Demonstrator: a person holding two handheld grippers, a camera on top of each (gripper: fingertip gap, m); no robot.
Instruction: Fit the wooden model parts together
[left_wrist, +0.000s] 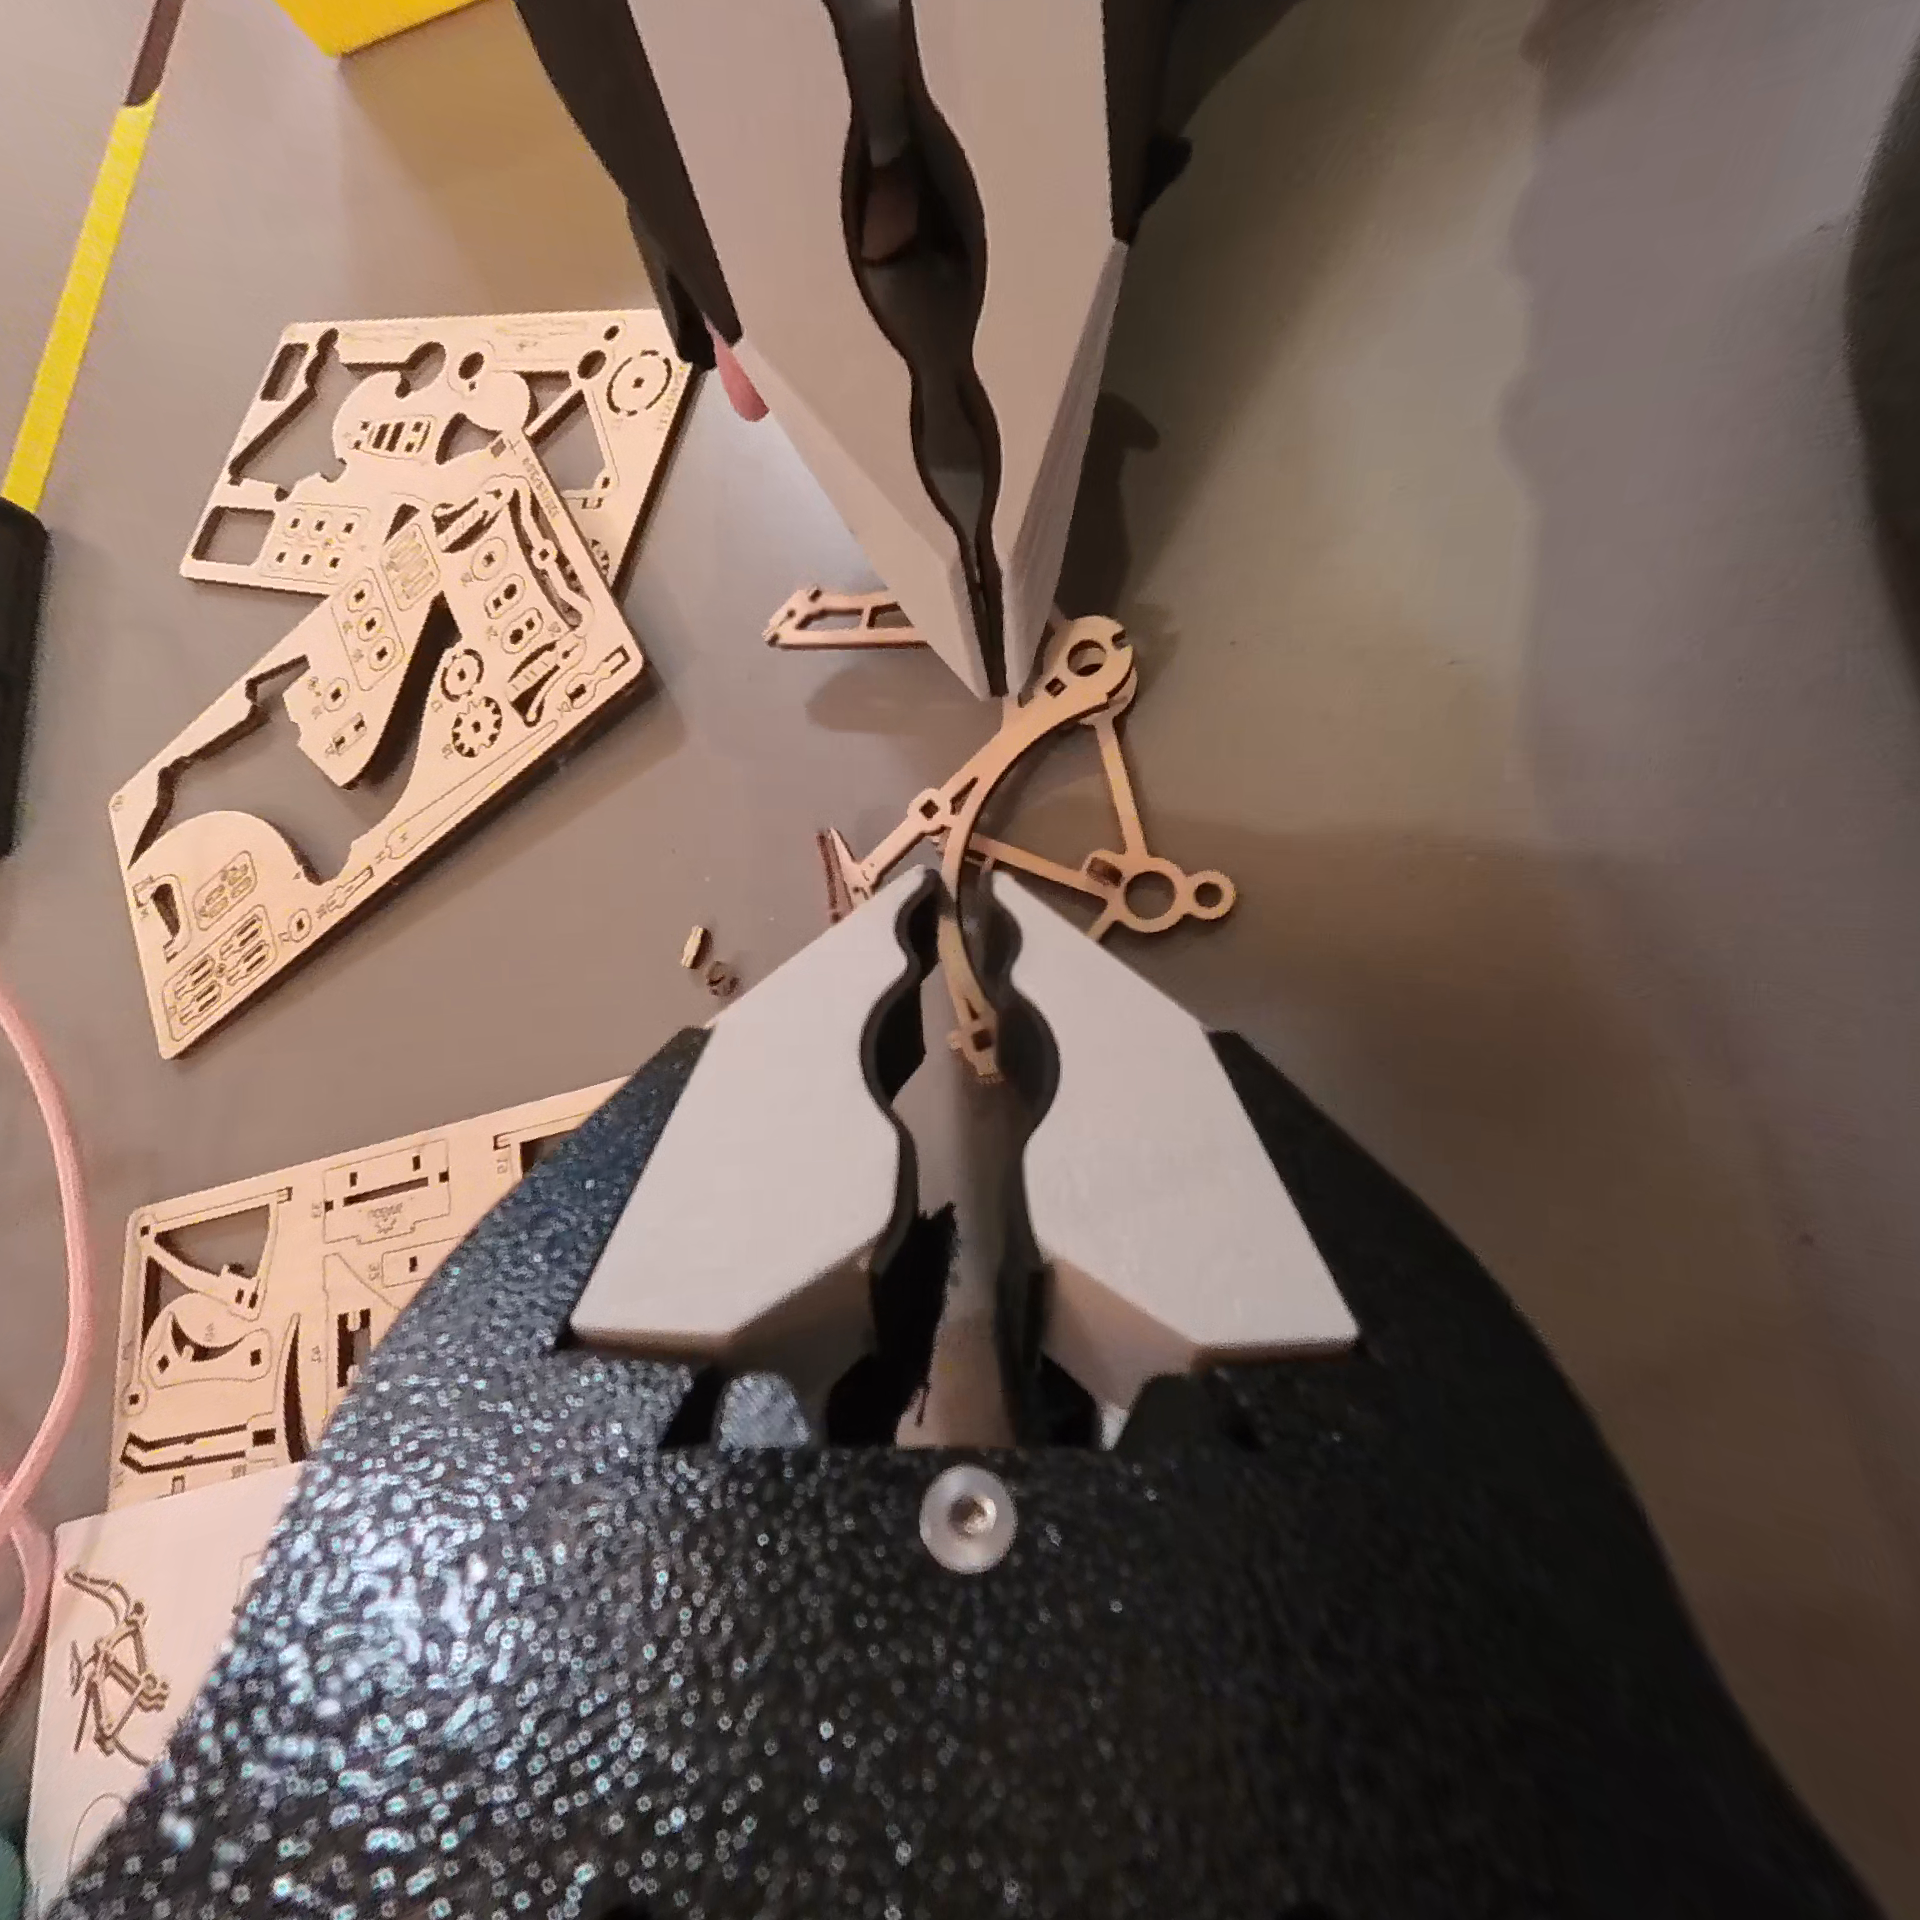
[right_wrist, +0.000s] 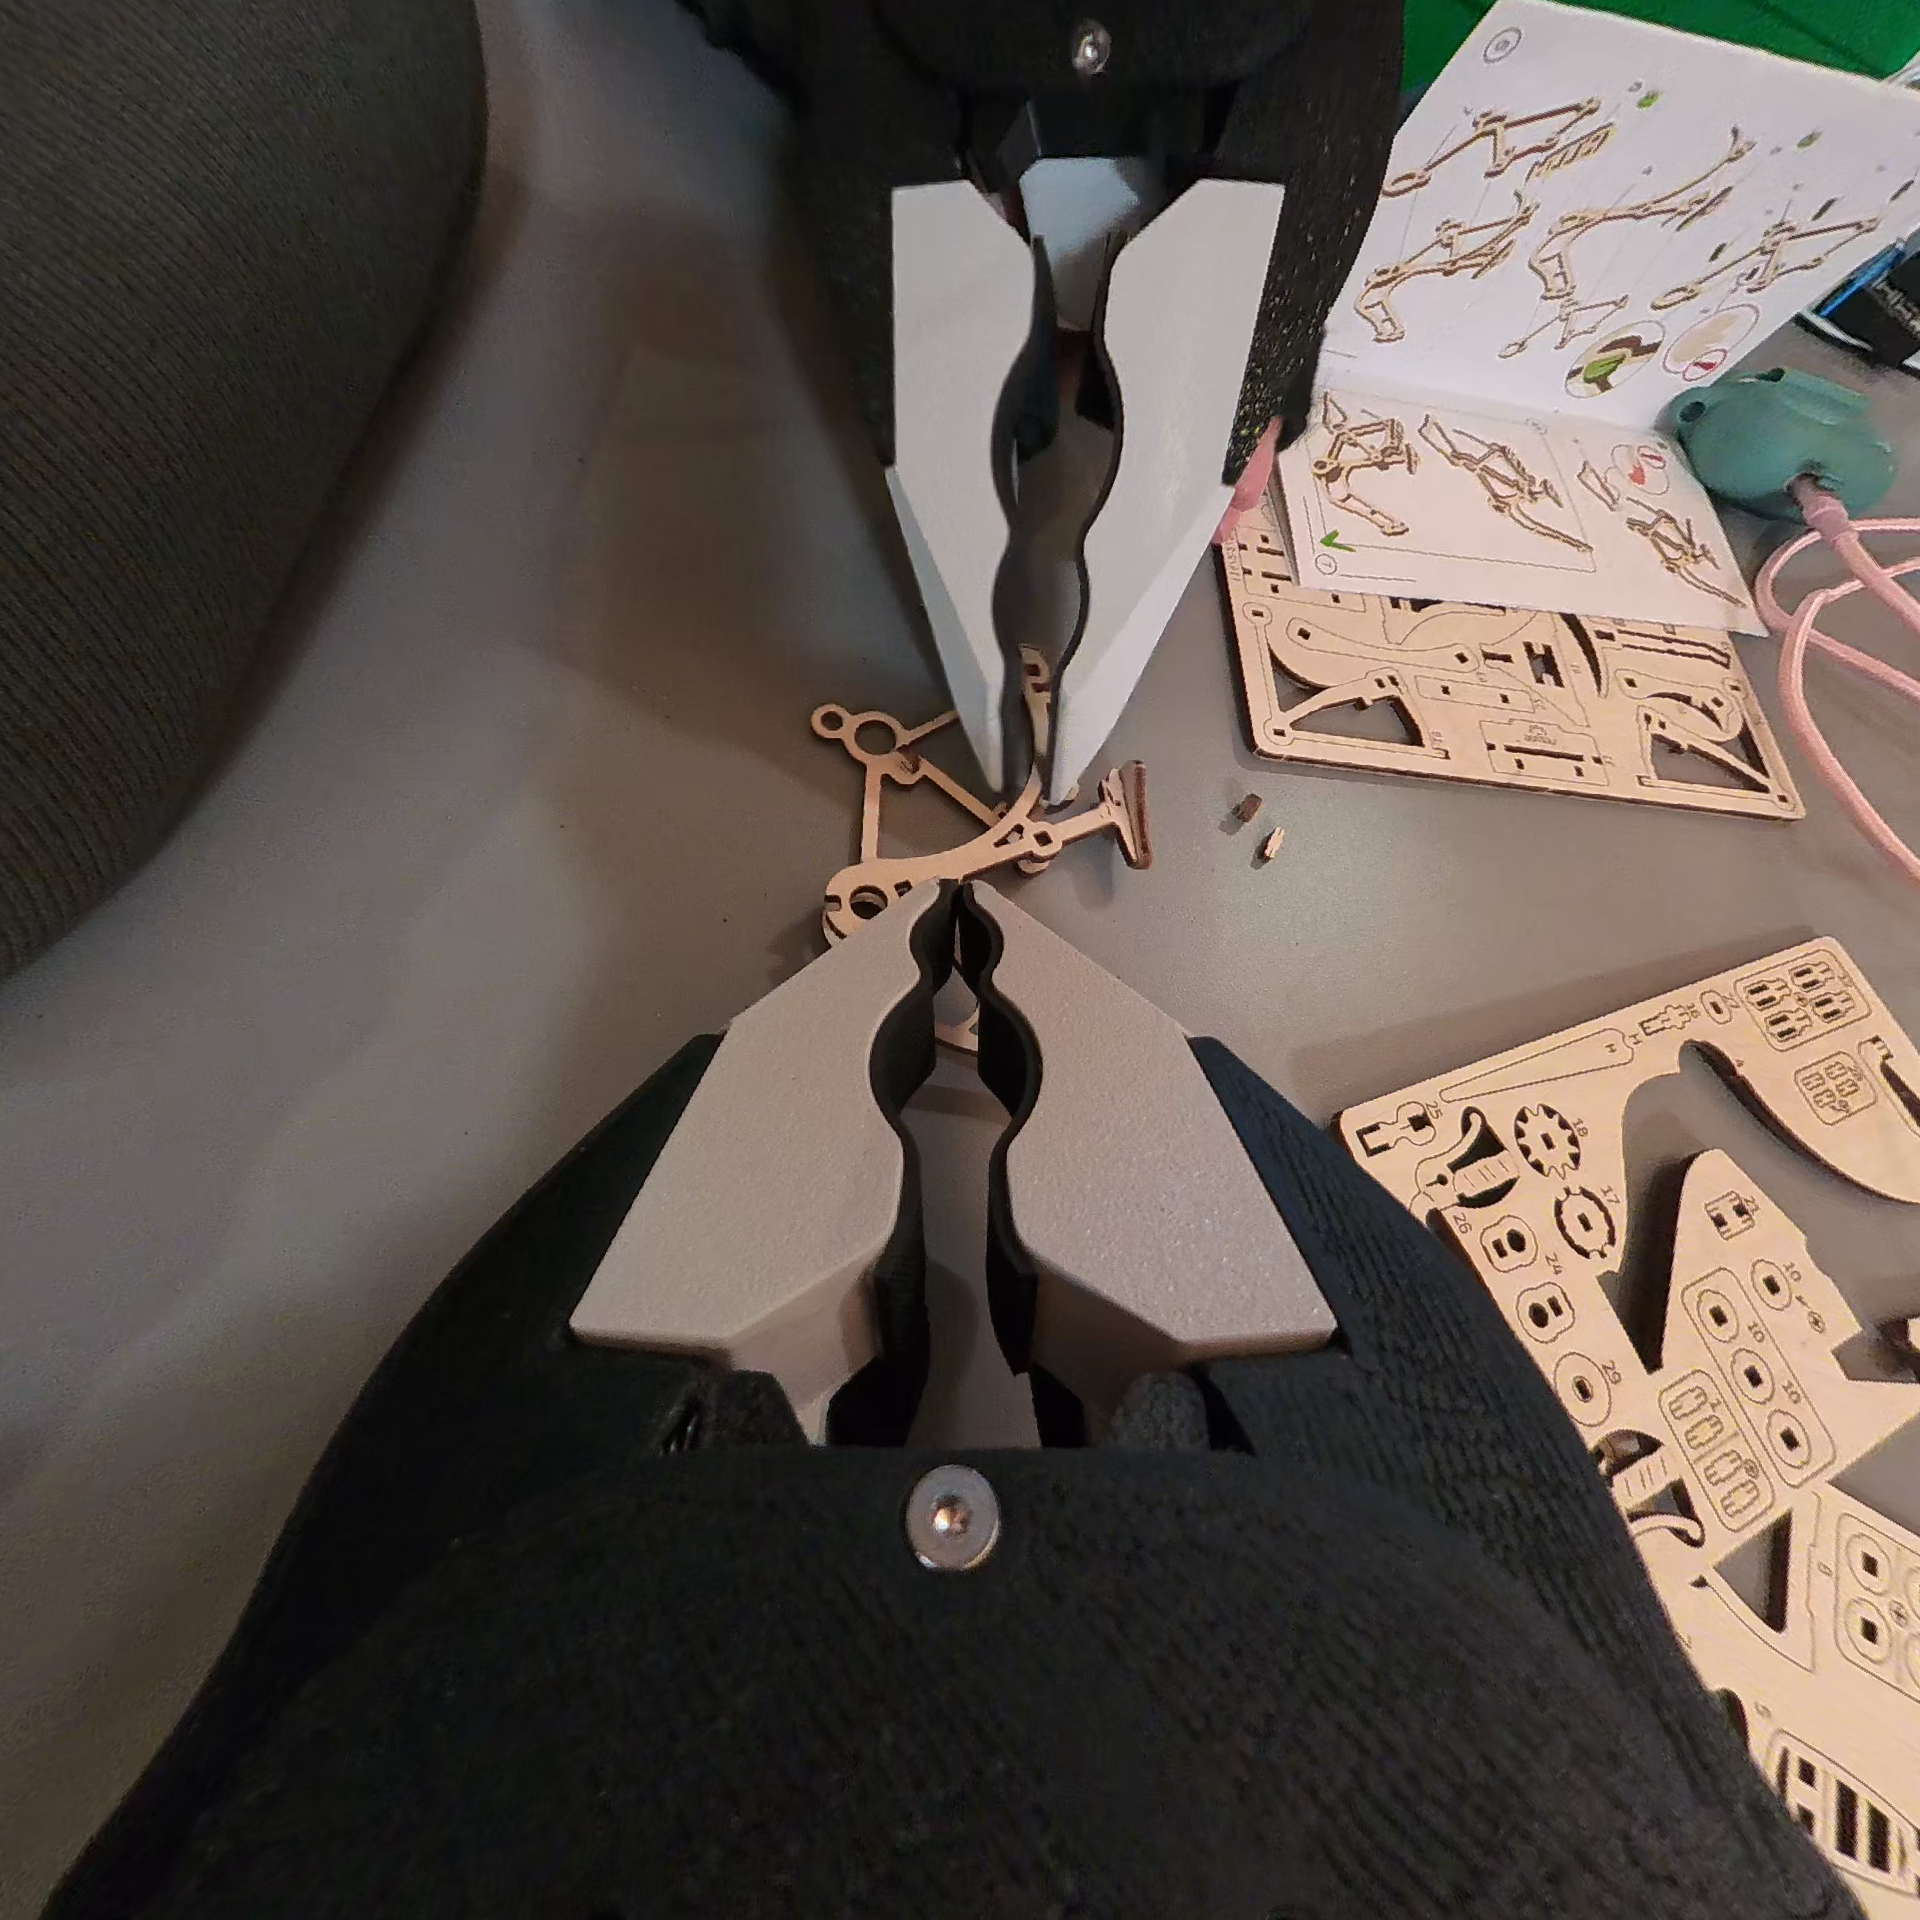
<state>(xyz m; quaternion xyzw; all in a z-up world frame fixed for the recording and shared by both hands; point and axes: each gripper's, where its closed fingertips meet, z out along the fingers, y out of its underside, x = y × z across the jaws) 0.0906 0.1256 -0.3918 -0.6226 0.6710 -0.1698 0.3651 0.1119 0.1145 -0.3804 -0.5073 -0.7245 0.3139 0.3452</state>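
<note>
A flat wooden frame part (left_wrist: 1039, 748) with a curved arm, struts and ring ends lies on the grey table (left_wrist: 1455, 727). My left gripper (left_wrist: 964, 883) is shut on its curved arm, which runs between the fingers. My right gripper (left_wrist: 992, 686) comes from the far side, shut, with its tips at the frame's round end. I cannot tell if it pinches the edge. In the right wrist view, my right gripper (right_wrist: 951, 894) meets the frame (right_wrist: 935, 857) opposite the left gripper (right_wrist: 1031, 790). A loose strut piece (left_wrist: 831, 623) lies under the right gripper.
Punched wooden part sheets lie to the left (left_wrist: 416, 675) (left_wrist: 260, 1299) and show in the right wrist view (right_wrist: 1455, 707) (right_wrist: 1662, 1299). Two tiny pegs (right_wrist: 1252, 821) lie nearby. An open instruction booklet (right_wrist: 1558, 312), a teal object (right_wrist: 1787, 436) and a pink cable (right_wrist: 1818, 623) sit beyond. Dark fabric (right_wrist: 156, 416) borders the table. The grippers are tip to tip, or close to it. Left tips and right tips are each some 30 cm from the teal object (right_wrist: 1787, 436).
</note>
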